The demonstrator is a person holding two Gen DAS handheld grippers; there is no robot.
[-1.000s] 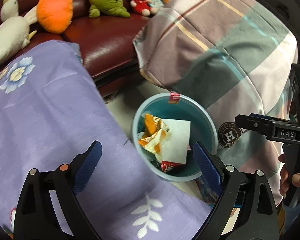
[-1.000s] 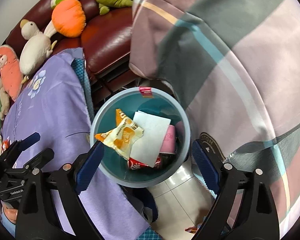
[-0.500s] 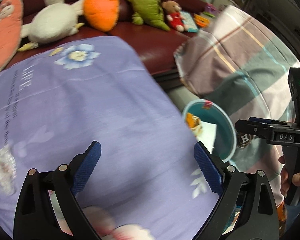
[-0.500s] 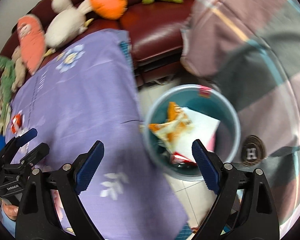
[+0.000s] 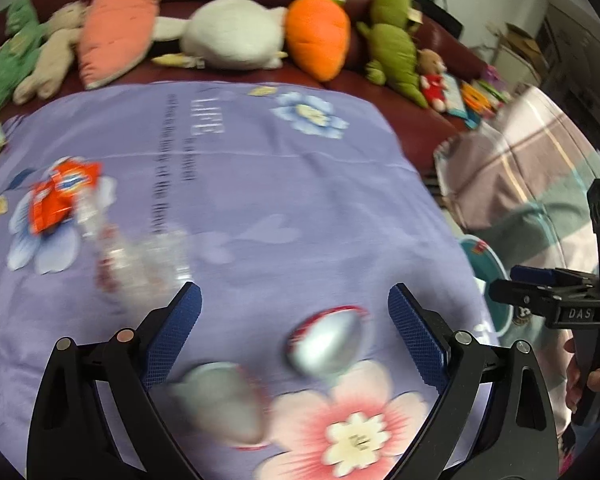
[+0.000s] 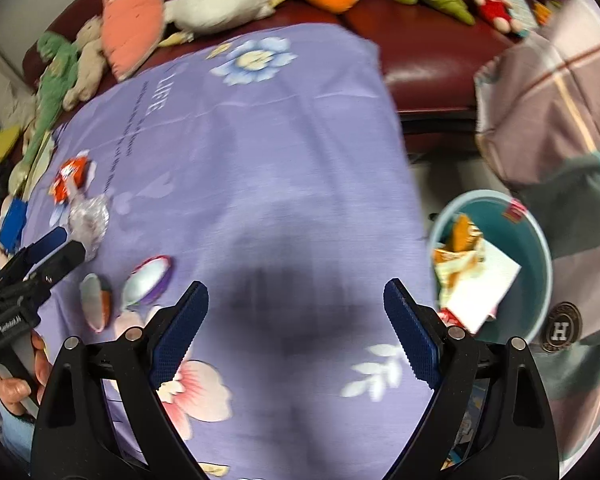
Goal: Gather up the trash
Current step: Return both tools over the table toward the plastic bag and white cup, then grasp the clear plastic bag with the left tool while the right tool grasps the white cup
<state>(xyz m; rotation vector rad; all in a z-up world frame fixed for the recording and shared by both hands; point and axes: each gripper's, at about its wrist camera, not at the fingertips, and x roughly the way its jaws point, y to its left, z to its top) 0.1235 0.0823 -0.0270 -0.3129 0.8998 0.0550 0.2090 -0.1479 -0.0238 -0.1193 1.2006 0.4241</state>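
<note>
- Plainly, the left gripper (image 5: pixel 294 312) is hanging over the purple flowered cloth (image 5: pixel 300 184) with its jaws spread wide and nothing between the pads; a silvery wrapper (image 5: pixel 328 344) is lying just beneath the gap, which is probably why the gripper is sitting there.
- A second silvery wrapper (image 5: pixel 224 400) is lying beside the left finger, and a crumpled clear plastic piece (image 5: pixel 140 256) and a red packet (image 5: pixel 62 196) are waiting farther off on the cloth.
- The right gripper (image 6: pixel 296 312) is likewise standing wide and gripping nothing, tilting down over a bare patch of cloth where its shadow is falling.
- The teal bin (image 6: pixel 540 248) is sitting on the floor just off the cloth's edge, already holding a white paper (image 6: pixel 484 280) and an orange snack bag (image 6: pixel 456 248), so dropping rubbish in is taking only a short carry.
</note>
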